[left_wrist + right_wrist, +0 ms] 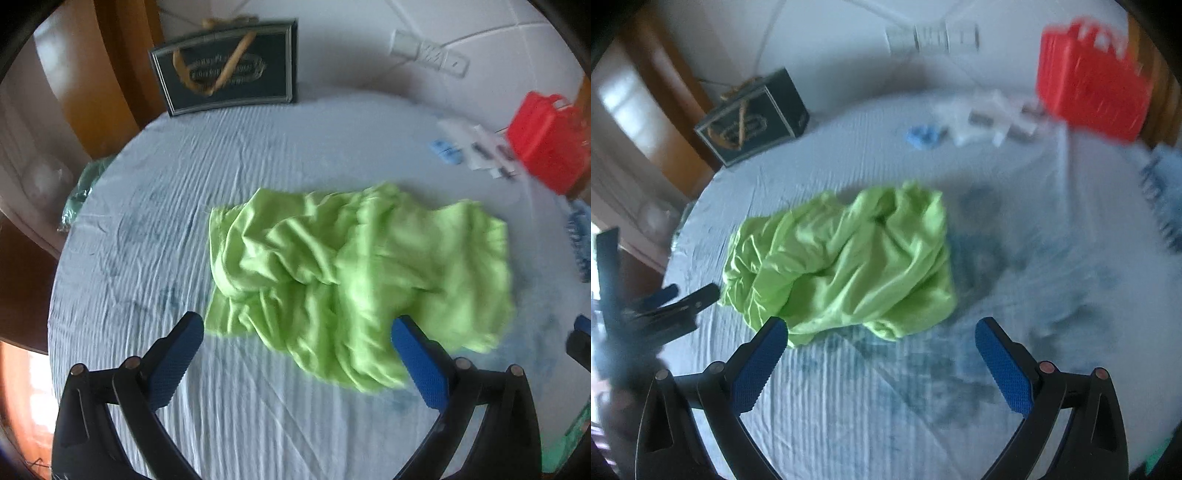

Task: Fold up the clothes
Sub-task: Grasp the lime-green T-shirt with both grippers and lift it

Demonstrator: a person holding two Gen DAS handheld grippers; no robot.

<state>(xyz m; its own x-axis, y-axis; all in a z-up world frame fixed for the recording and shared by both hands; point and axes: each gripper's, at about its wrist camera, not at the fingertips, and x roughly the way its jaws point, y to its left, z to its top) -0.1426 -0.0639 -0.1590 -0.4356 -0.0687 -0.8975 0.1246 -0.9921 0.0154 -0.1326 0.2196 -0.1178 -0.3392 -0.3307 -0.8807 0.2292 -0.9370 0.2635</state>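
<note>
A crumpled light-green garment (354, 273) lies in a heap on the pale blue sheet (147, 240); it also shows in the right wrist view (842, 266). My left gripper (297, 323) is open and empty, its fingertips at the garment's near edge. My right gripper (881, 328) is open and empty, hovering just in front of the garment's near edge. The left gripper (665, 299) shows at the left edge of the right wrist view.
A dark framed box (229, 70) stands at the far edge of the sheet. A red plastic case (546, 140) and small white and blue packets (469, 147) lie at the far right. A white power strip (428, 51) lies beyond.
</note>
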